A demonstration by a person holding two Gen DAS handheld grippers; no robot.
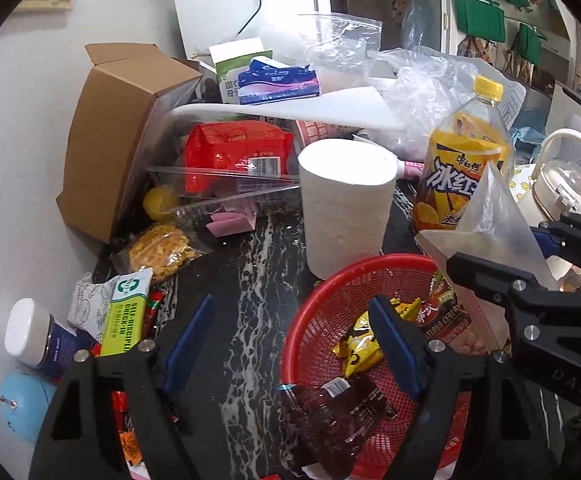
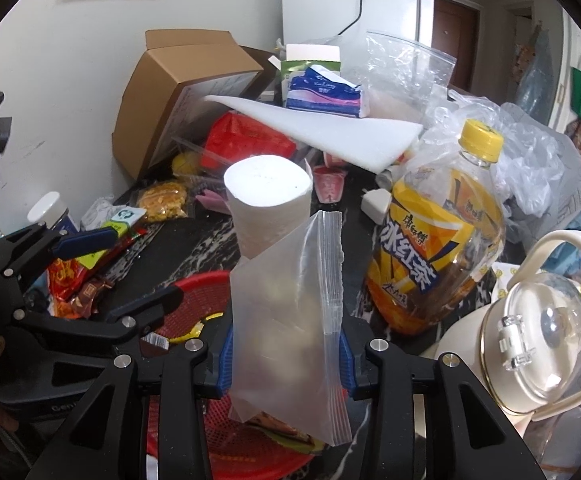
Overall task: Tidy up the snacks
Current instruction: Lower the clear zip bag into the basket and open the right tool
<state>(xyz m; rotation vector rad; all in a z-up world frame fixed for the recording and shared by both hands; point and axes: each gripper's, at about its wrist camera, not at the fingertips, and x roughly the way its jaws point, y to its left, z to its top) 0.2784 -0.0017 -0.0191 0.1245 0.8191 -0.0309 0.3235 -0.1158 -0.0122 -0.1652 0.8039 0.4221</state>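
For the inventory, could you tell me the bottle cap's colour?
Yellow cap, clearest in the right wrist view.

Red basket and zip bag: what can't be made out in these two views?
- Red basket, right wrist view: near half hidden behind the zip bag and the right gripper.
- Zip bag contents: frosted plastic blurs them in both views.
- Snacks at the left gripper, left wrist view: the dark packet print is too small to read.
- Tea bottle base: hidden by the bag.

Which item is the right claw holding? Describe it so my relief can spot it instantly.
Find the red basket at the front of the dark marble counter. Directly above it, the right claw grips a frosted zip-lock bag standing upright. Unlike the clear crumpled bags behind, it is flat and milky.
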